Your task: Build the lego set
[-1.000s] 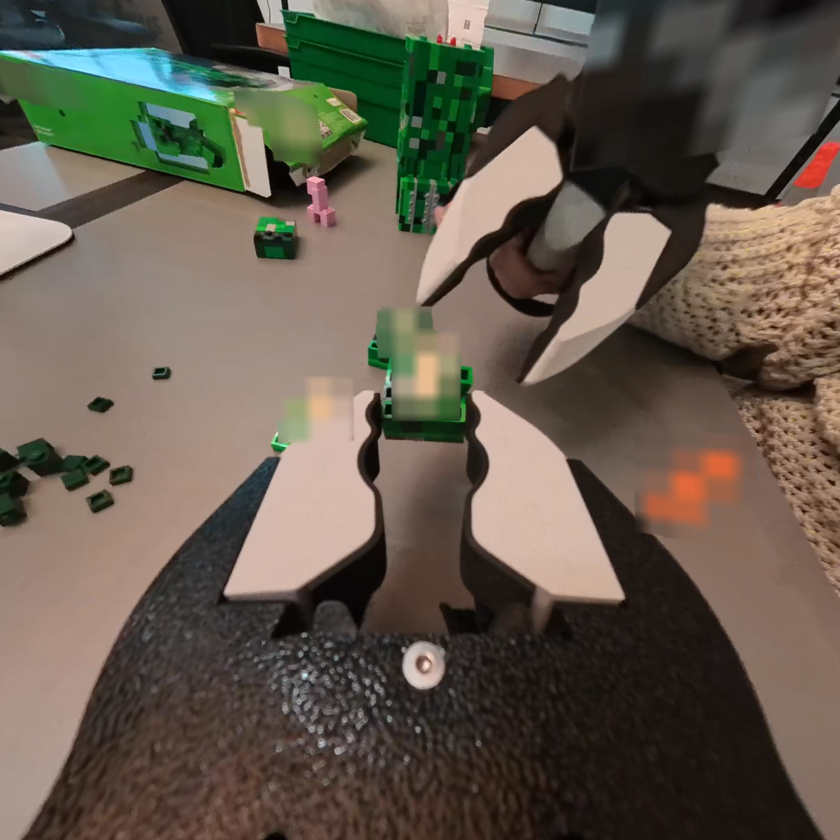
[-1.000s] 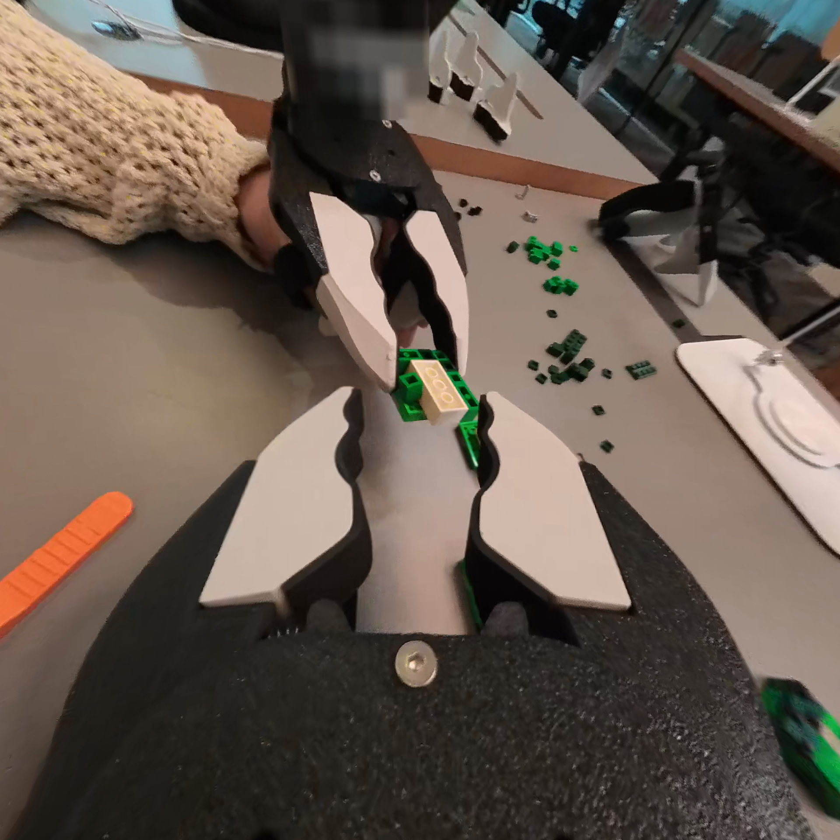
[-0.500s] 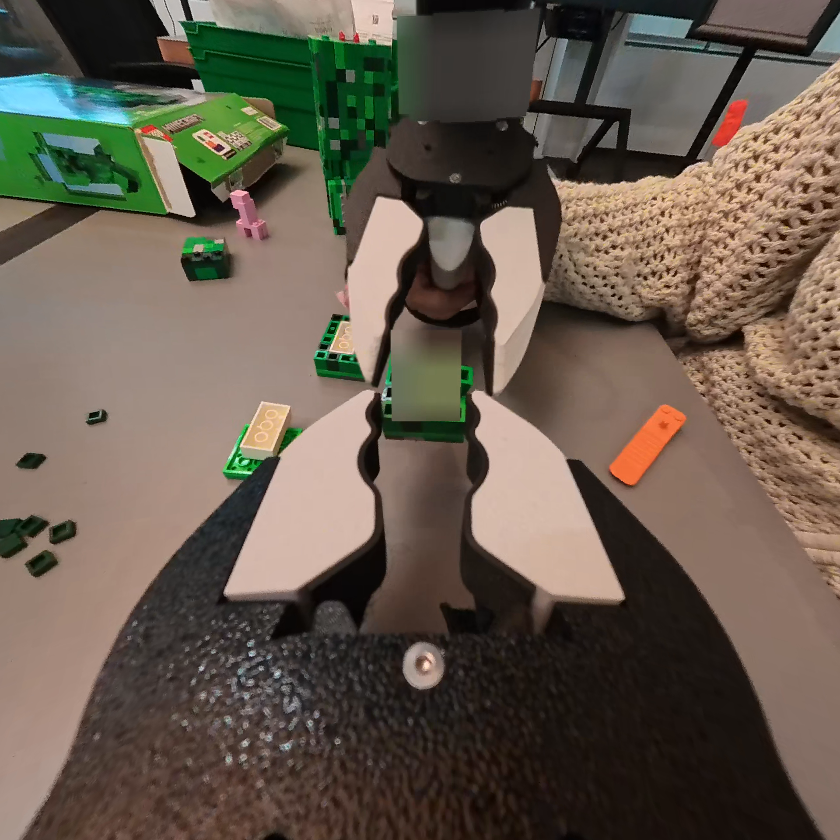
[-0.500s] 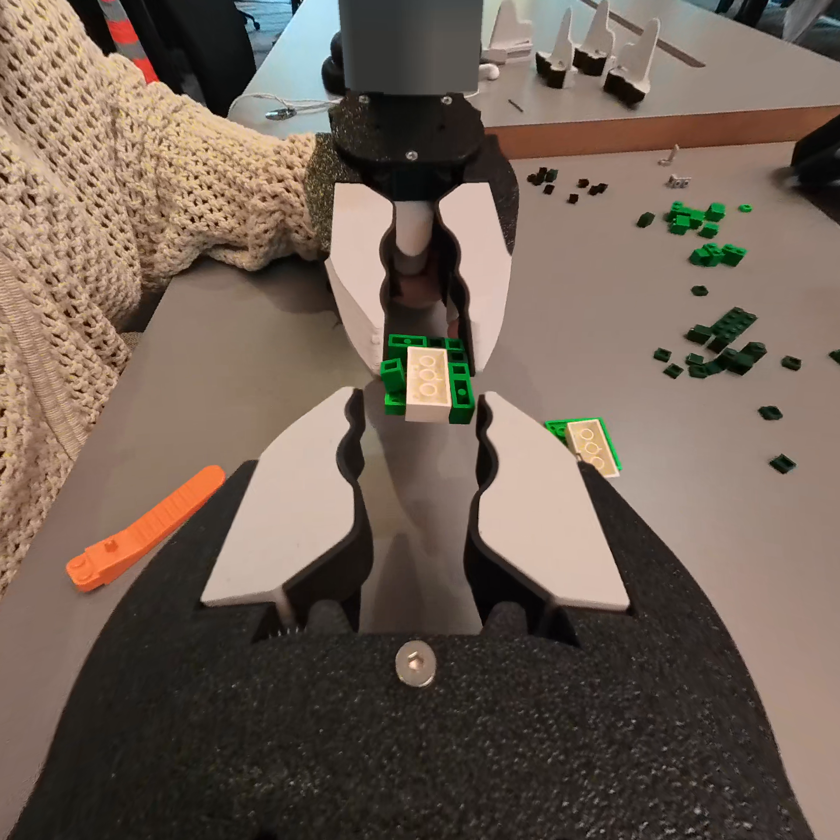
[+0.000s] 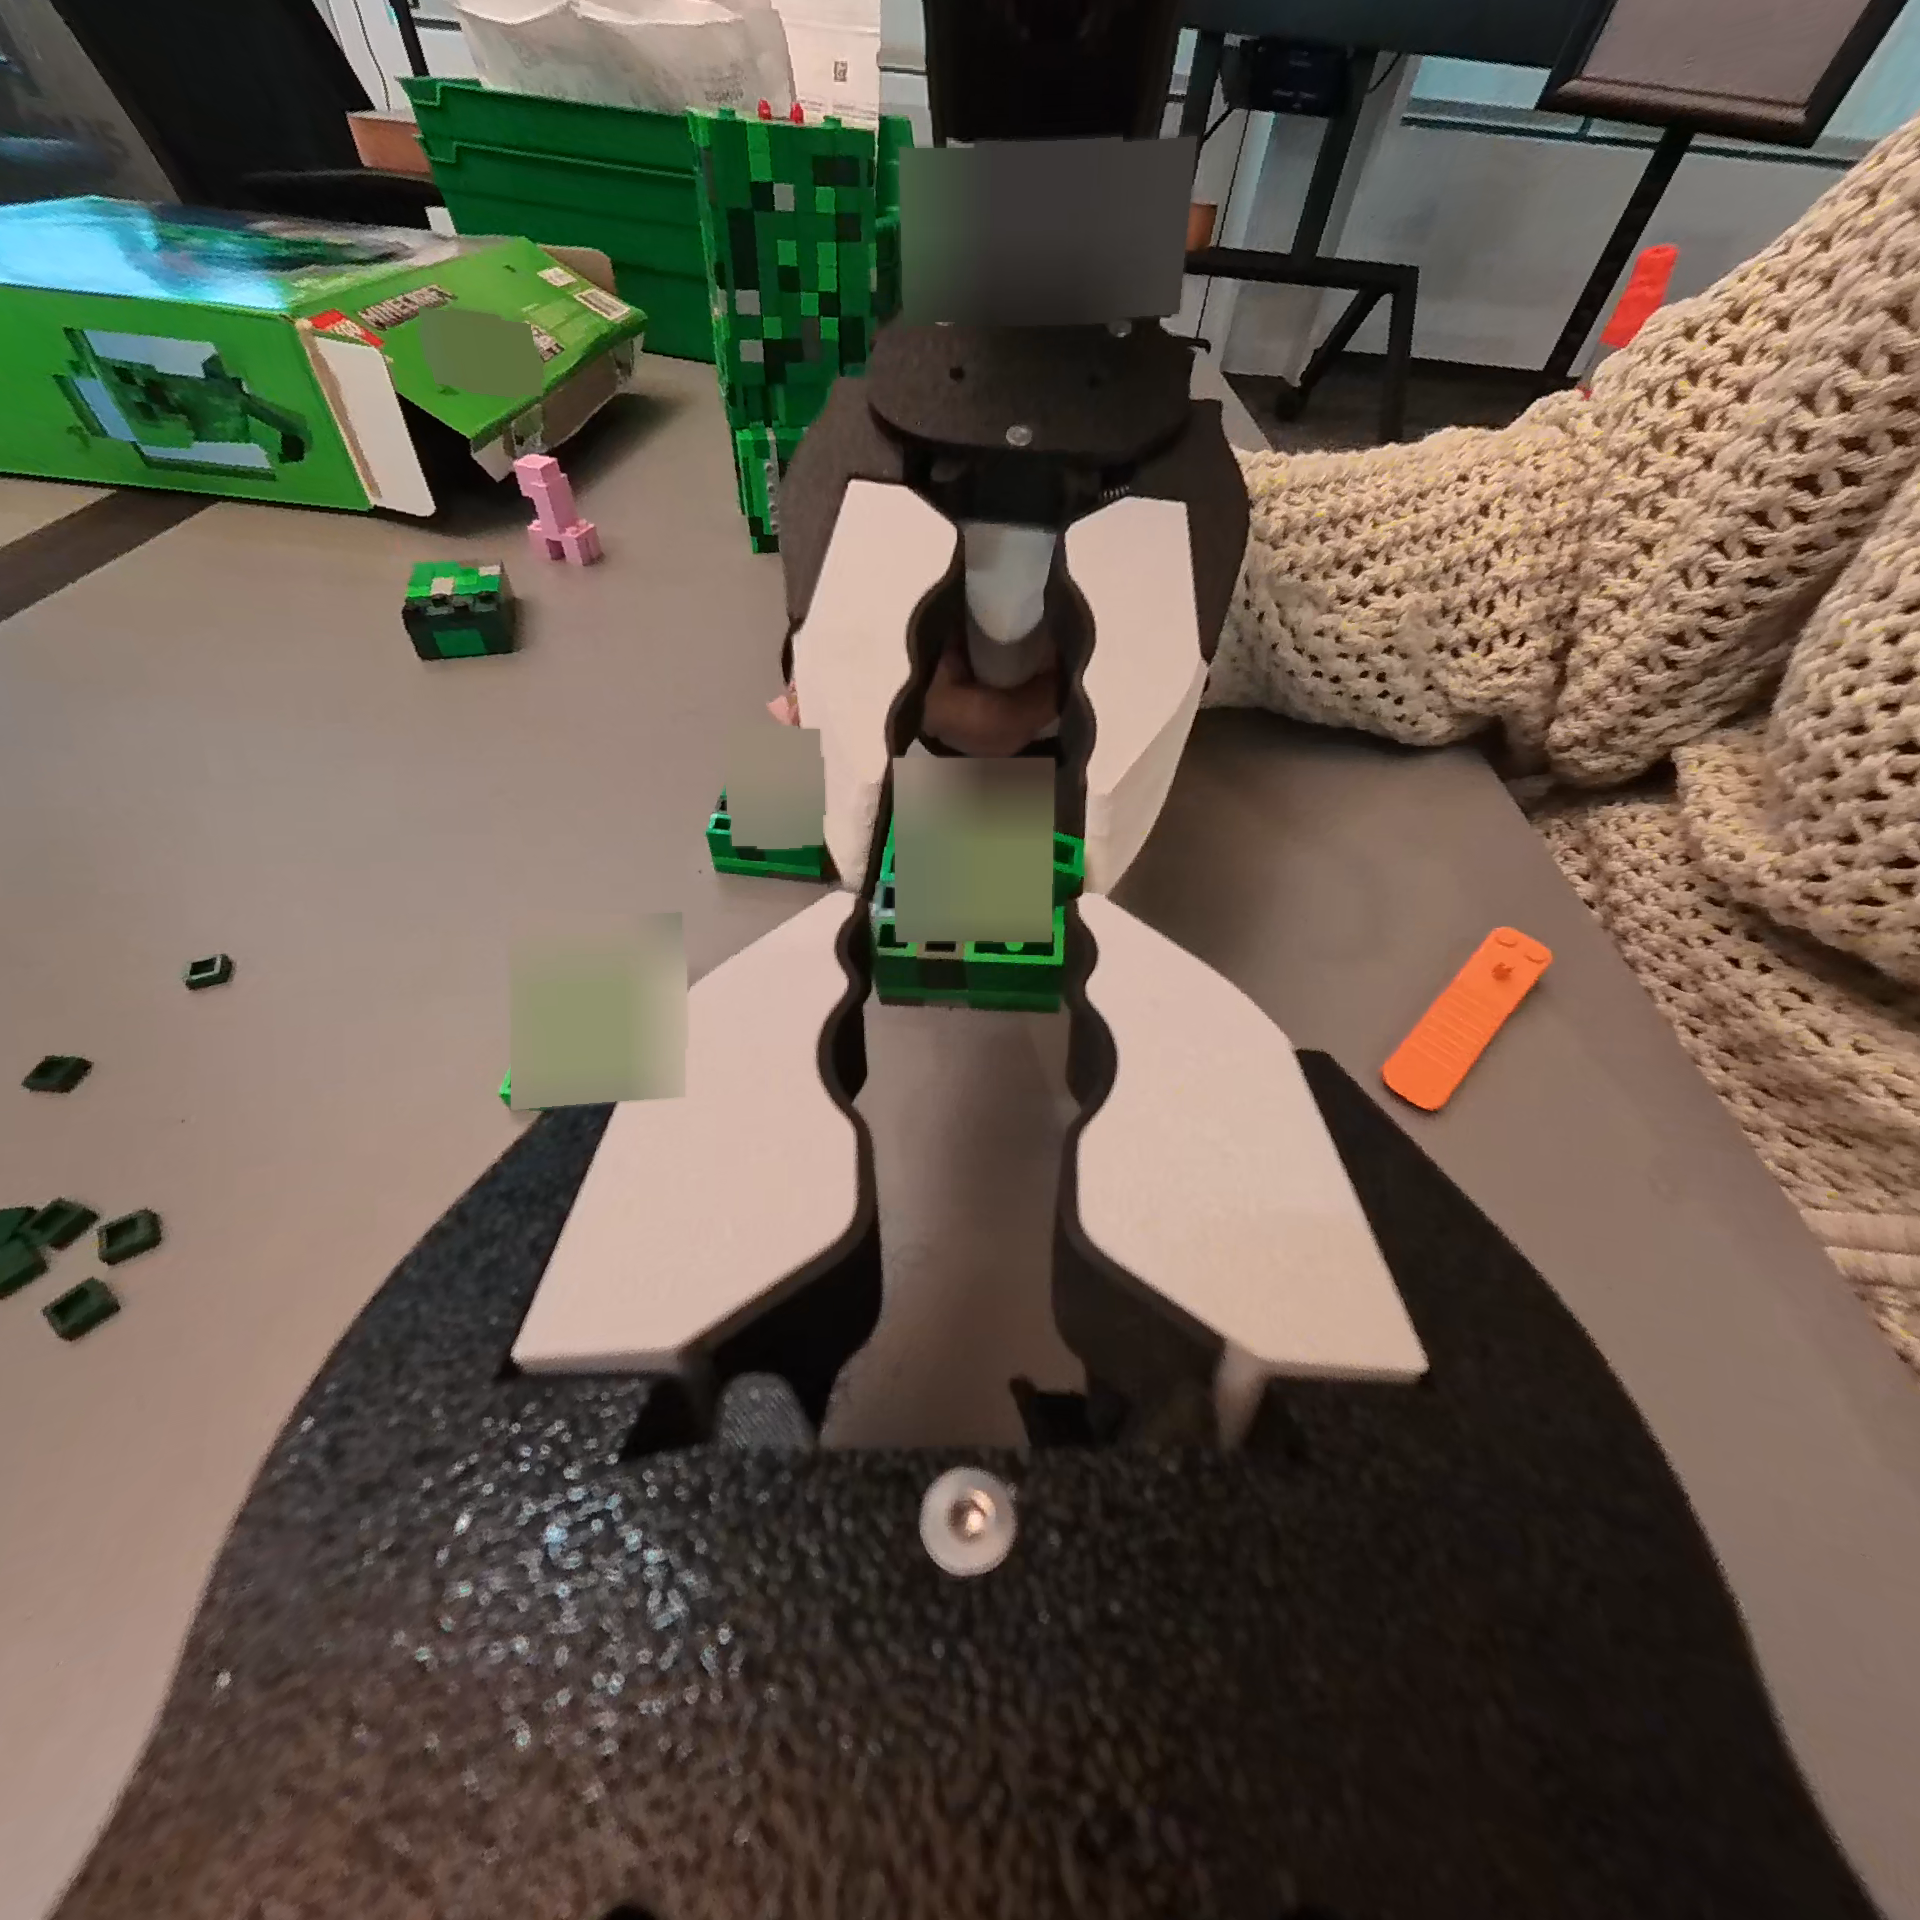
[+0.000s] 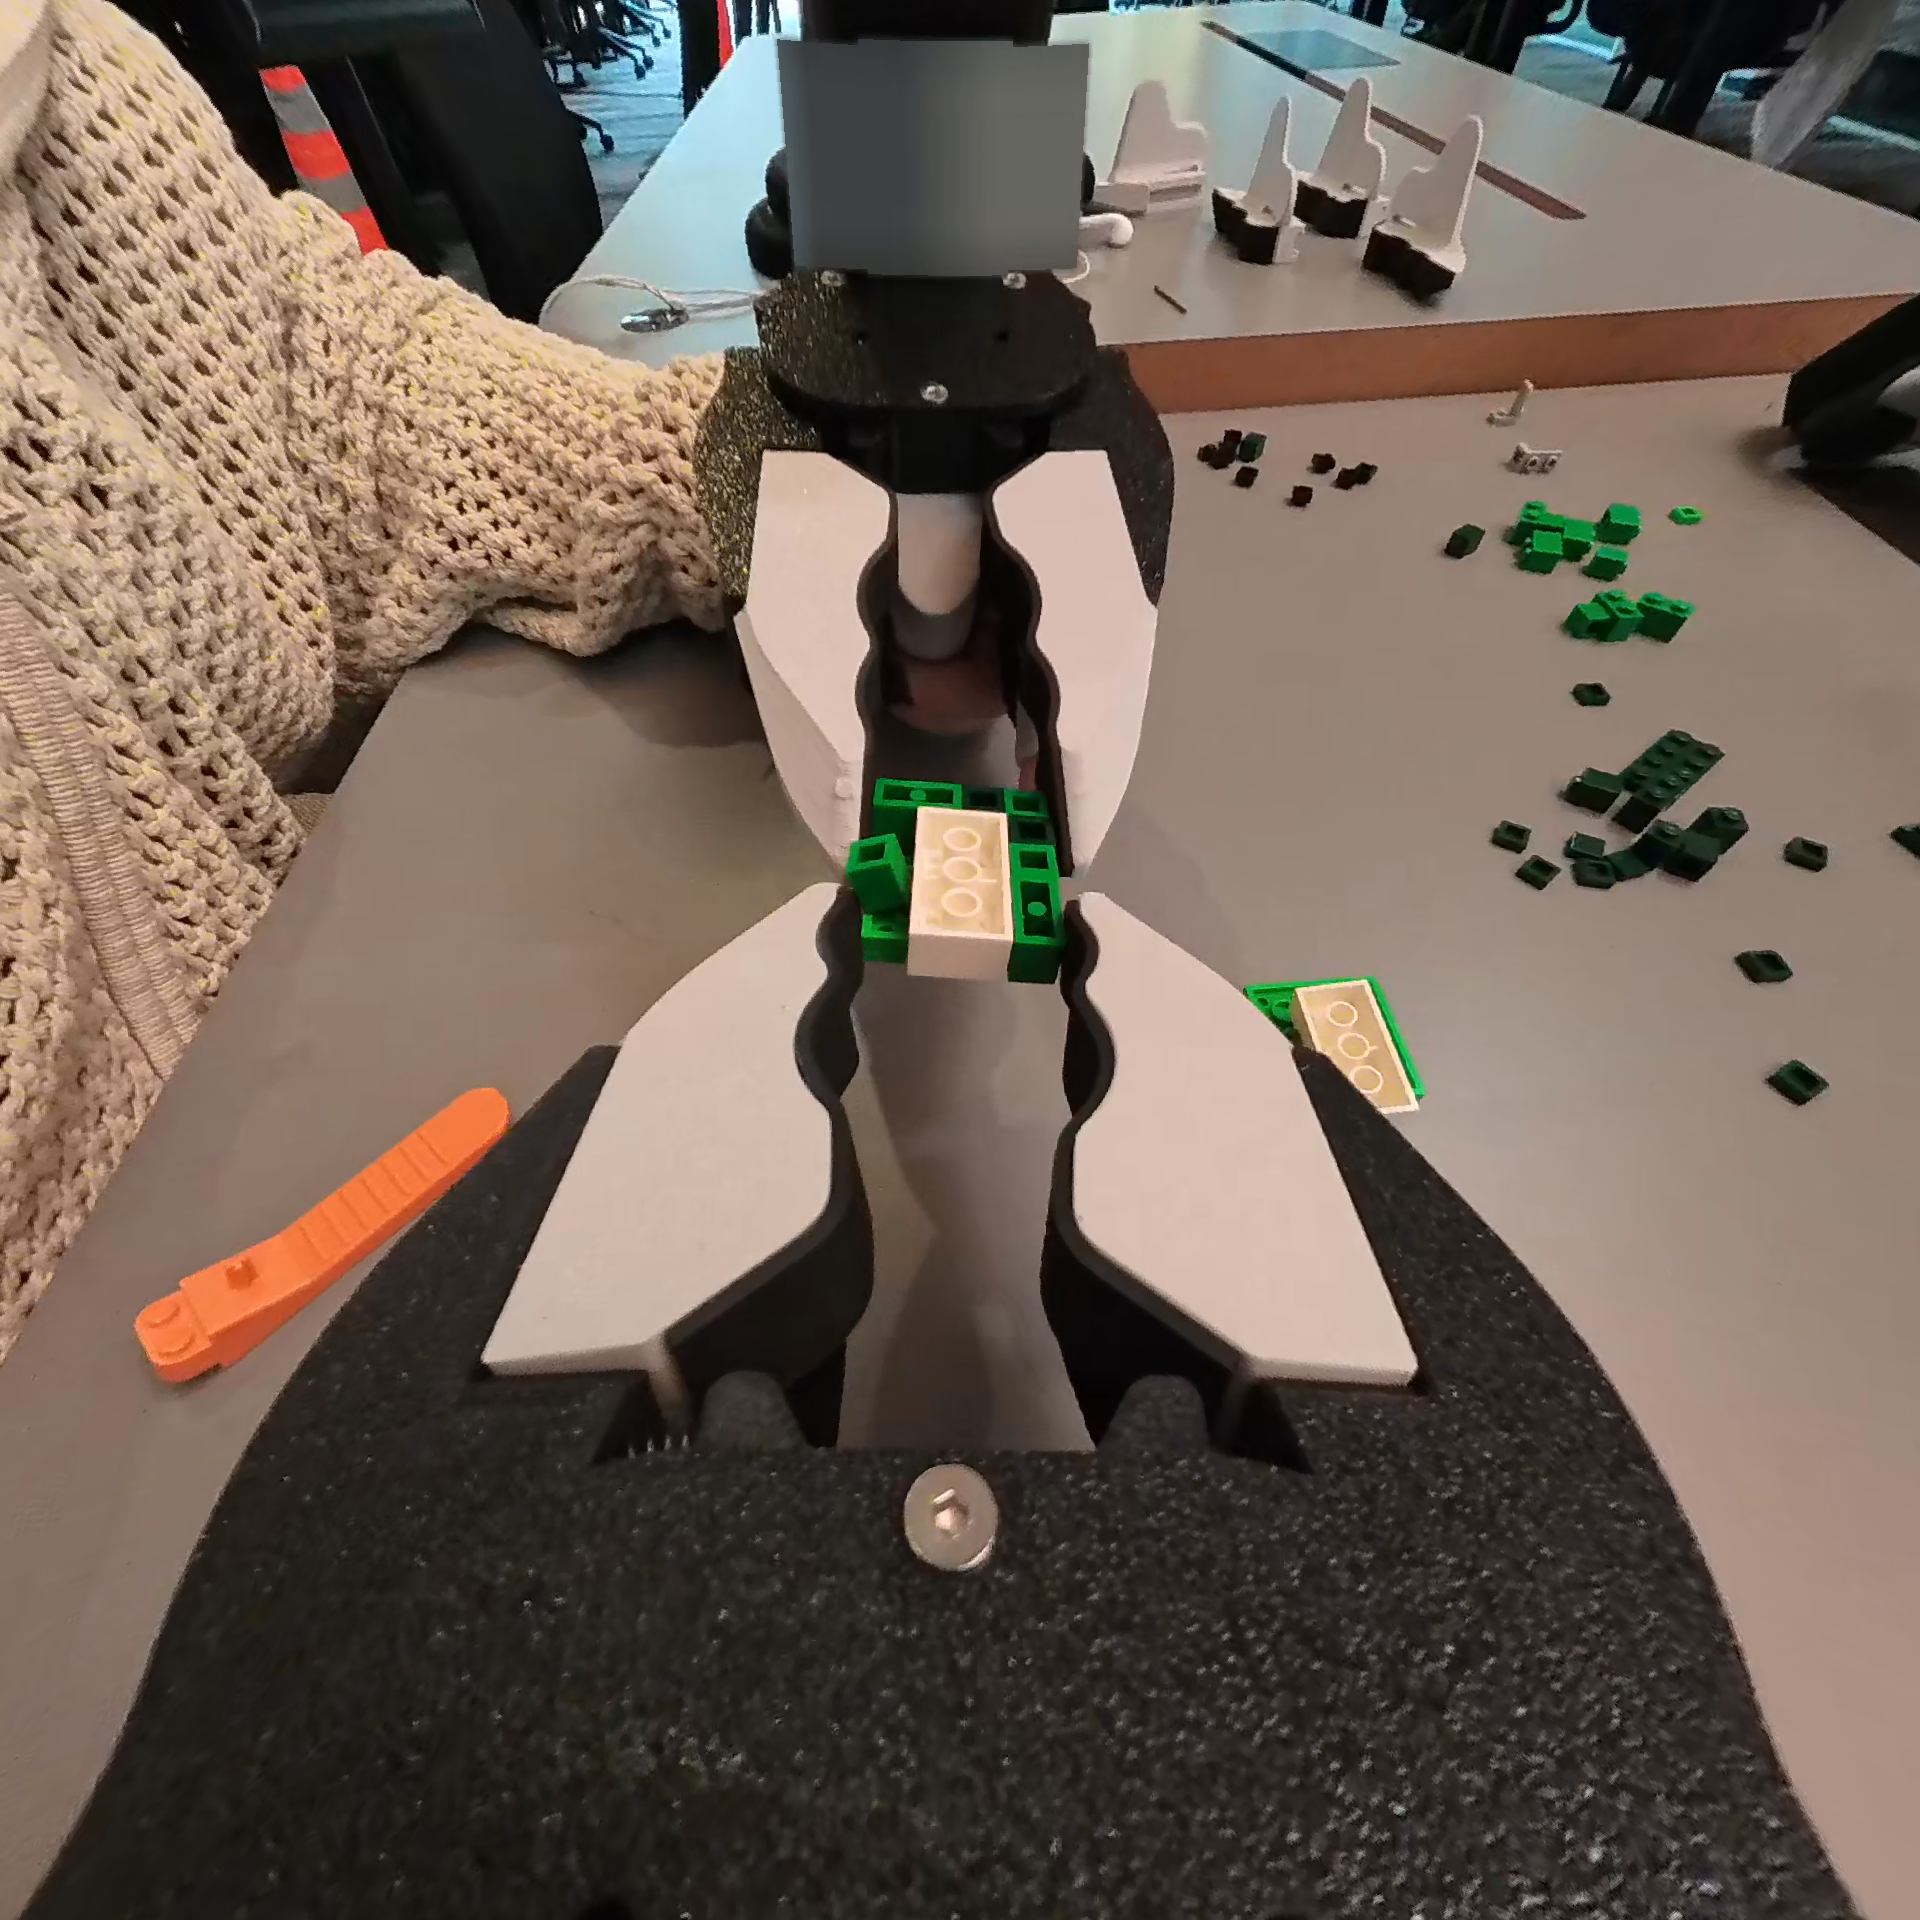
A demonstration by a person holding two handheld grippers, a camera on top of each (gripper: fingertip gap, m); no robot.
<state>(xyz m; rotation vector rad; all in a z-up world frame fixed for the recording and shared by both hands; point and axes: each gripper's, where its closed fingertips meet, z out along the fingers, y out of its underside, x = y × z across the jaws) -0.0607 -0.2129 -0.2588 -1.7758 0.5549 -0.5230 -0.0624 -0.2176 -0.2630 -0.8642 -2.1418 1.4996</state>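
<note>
Both tools now meet head-on over the green-and-white sub-assembly (image 6: 961, 894): left tool (image 5: 968, 940) clamps it; right tool (image 6: 961, 930), slightly parted, has closed in, apparently ready to press.

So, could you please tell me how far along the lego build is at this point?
Done: a tall green figure stands finished, and a second small green-and-white block sits assembled. In hand: both grippers, left and right, close around a similar block. Left: many loose green pieces remain scattered on the table.
</note>
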